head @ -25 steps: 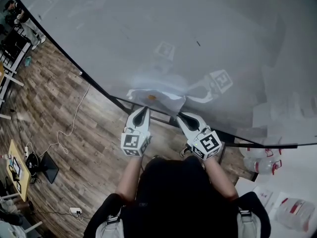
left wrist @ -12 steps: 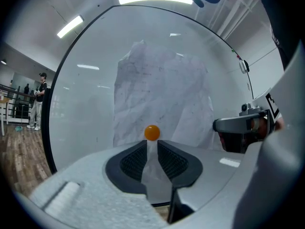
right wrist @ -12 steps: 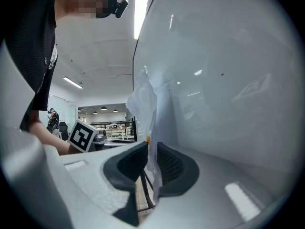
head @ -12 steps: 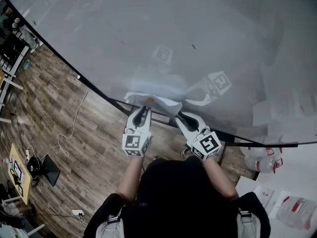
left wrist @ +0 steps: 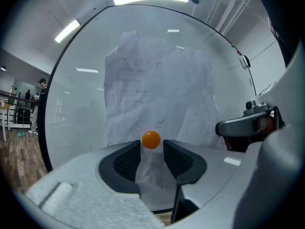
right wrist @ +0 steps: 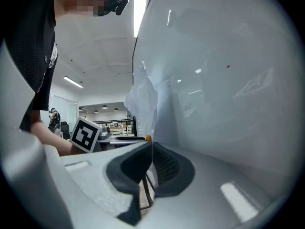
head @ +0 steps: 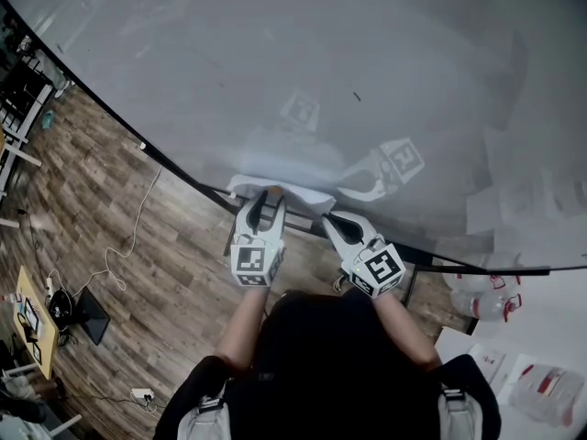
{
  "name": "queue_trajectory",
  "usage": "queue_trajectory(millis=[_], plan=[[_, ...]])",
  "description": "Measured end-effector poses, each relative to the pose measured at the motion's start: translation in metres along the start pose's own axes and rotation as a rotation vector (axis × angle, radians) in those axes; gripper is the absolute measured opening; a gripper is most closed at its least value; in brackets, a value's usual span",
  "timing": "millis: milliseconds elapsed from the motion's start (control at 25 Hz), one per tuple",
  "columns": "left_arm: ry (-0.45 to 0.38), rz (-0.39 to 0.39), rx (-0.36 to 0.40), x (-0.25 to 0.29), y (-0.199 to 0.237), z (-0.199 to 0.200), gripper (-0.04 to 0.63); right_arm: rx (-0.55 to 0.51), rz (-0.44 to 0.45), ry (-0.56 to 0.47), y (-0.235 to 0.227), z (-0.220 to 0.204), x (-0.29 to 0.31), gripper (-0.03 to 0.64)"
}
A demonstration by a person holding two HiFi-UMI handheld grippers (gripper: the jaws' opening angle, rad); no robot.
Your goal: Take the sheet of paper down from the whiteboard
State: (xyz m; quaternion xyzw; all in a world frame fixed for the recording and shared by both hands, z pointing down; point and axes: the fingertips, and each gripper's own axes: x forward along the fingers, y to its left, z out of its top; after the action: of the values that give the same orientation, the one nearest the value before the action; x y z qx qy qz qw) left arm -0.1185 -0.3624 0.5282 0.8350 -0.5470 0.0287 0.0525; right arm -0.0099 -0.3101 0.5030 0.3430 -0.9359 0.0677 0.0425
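A crumpled white sheet of paper [left wrist: 157, 89] lies against the whiteboard [head: 367, 62], with a small orange magnet [left wrist: 151, 140] on its lower part. My left gripper [left wrist: 151, 149] points at the board and its jaws are opening. The magnet sits right at its fingertips, the paper's lower edge lies loose between the pads, and neither pad presses on anything. In the head view the left gripper [head: 266, 197] is at the sheet's [head: 275, 183] bottom edge. My right gripper [right wrist: 149, 149] is shut on the paper's [right wrist: 143, 99] side edge, just right of the left one [head: 328, 218].
The whiteboard's black lower frame [head: 431, 262] runs just under the grippers. Wood floor [head: 110, 209] with a white cable [head: 133, 236] lies to the left, beside desks [head: 23, 90]. Plastic bottles [head: 481, 301] and a white table [head: 541, 337] with papers stand at the right.
The left gripper's jaws have gone from shut to wide apart, and the gripper has edged toward the board. The right gripper has stayed in place on the paper.
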Motion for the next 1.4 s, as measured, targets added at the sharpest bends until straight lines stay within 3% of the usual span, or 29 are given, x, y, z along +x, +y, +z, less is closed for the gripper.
queue_trajectory(millis=[480, 640, 1400], plan=[[-0.011, 0.044, 0.003, 0.009, -0.001, 0.006, 0.167, 0.012, 0.000, 0.013, -0.005, 0.000, -0.002, 0.005], [-0.021, 0.057, 0.000, 0.011, -0.001, 0.007, 0.143, 0.009, 0.004, 0.023, -0.006, -0.002, -0.003, 0.005], [-0.019, 0.023, -0.021, 0.010, 0.001, 0.007, 0.133, 0.020, -0.028, 0.037, -0.009, -0.006, -0.001, 0.005]])
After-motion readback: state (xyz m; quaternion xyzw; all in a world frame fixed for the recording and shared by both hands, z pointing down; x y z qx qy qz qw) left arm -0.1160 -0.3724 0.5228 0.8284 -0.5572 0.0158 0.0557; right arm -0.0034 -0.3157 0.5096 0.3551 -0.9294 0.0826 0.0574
